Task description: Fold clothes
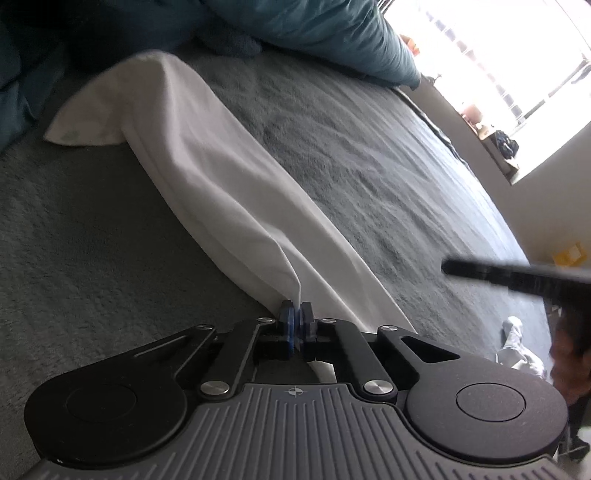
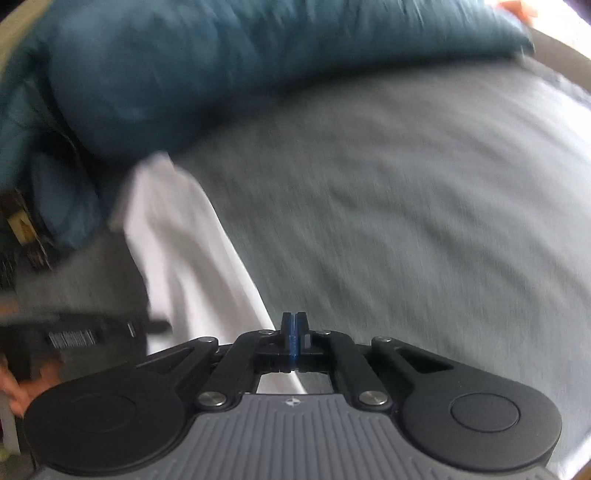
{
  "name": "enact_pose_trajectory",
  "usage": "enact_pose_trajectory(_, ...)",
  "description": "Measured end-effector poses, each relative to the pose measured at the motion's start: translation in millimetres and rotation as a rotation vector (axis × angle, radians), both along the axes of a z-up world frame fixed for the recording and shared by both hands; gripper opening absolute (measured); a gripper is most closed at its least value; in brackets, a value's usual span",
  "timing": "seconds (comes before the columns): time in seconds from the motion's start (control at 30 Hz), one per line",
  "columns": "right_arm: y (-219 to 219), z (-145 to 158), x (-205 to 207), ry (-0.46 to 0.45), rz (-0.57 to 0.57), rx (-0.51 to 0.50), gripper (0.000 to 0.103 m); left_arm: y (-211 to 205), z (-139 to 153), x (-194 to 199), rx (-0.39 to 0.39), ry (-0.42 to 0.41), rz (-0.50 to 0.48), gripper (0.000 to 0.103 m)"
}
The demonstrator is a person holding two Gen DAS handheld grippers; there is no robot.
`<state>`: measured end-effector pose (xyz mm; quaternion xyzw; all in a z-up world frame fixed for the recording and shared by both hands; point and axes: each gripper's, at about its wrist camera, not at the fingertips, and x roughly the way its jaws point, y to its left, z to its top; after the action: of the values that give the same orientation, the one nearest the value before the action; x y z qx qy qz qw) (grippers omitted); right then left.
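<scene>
Grey bed cover (image 1: pixel 388 155), teal pillows (image 1: pixel 314 29) behind. White garment (image 1: pixel 207 177) lies stretched in long strip across bed. My left tongs (image 1: pixel 296 314) clamp its near end. My right tongs (image 2: pixel 294 325) pressed together, empty, beside cloth. Folding barely begun; most folds remain.
</scene>
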<state>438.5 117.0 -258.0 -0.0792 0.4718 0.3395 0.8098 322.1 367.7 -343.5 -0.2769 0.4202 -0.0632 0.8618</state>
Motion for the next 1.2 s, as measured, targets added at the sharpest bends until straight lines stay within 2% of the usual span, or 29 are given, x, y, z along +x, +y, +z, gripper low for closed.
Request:
enact_pose_trajectory(0.07,9,7,2,-0.030,0.036,0.007,0.001,1,1,-5,0.007,-0.003,0.000,0.000)
enact_pose_trajectory(0.13,11,5,5,-0.001,0.055,0.001,0.001,4,0,-9,0.008,0.002,-0.001,0.000)
enact_pose_trajectory(0.2,6,-1,12,0.068,0.046,-0.008,0.005,7,-4,-8,-0.011,0.015,-0.008,0.000)
enact_pose_trajectory(0.3,-11,-10,13,0.147,0.014,-0.017,0.037,12,-5,-6,-0.074,0.021,-0.034,0.002)
enact_pose_trajectory(0.37,-14,-19,12,0.181,0.001,-0.023,0.045,14,-3,-7,-0.109,0.013,-0.059,0.008)
enact_pose_trajectory(0.4,-15,-23,10,0.193,0.008,-0.025,0.053,13,-2,-7,-0.113,0.011,-0.067,0.017)
enact_pose_trajectory(0.43,-12,-27,7,0.184,0.017,-0.039,0.055,13,-2,-7,-0.115,0.010,-0.075,0.023)
enact_pose_trajectory(0.5,-7,-38,2,0.177,0.032,-0.070,0.053,10,-3,-5,-0.105,0.022,-0.076,0.023)
enact_pose_trajectory(0.57,1,-47,-2,0.179,0.043,-0.111,0.035,5,-7,-2,-0.102,0.032,-0.073,0.023)
enact_pose_trajectory(0.63,11,-46,-10,0.143,0.096,-0.142,0.001,0,-7,0,-0.081,0.030,-0.061,0.022)
enact_pose_trajectory(0.67,16,-43,-15,0.126,0.127,-0.148,0.001,-3,-7,0,-0.066,0.028,-0.054,0.021)
enact_pose_trajectory(0.7,17,-39,-18,0.109,0.139,-0.136,0.001,-6,-7,1,-0.041,0.028,-0.045,0.010)
enact_pose_trajectory(0.73,18,-35,-21,0.092,0.151,-0.124,0.001,-7,-6,1,-0.014,0.025,-0.034,0.004)
enact_pose_trajectory(0.83,20,-18,-22,0.008,0.144,-0.082,0.001,-7,0,-6,0.016,-0.001,0.009,0.000)
enact_pose_trajectory(1.0,32,4,-19,-0.143,0.139,0.008,0.001,-1,11,-24,0.071,-0.046,0.089,0.000)
enact_pose_trajectory(1.1,49,-5,-27,-0.218,0.181,-0.006,0.001,3,9,-29,0.088,-0.039,0.116,0.000)
enact_pose_trajectory(1.2,63,-27,-36,-0.225,0.189,-0.015,0.001,6,6,-33,0.122,-0.022,0.131,0.000)
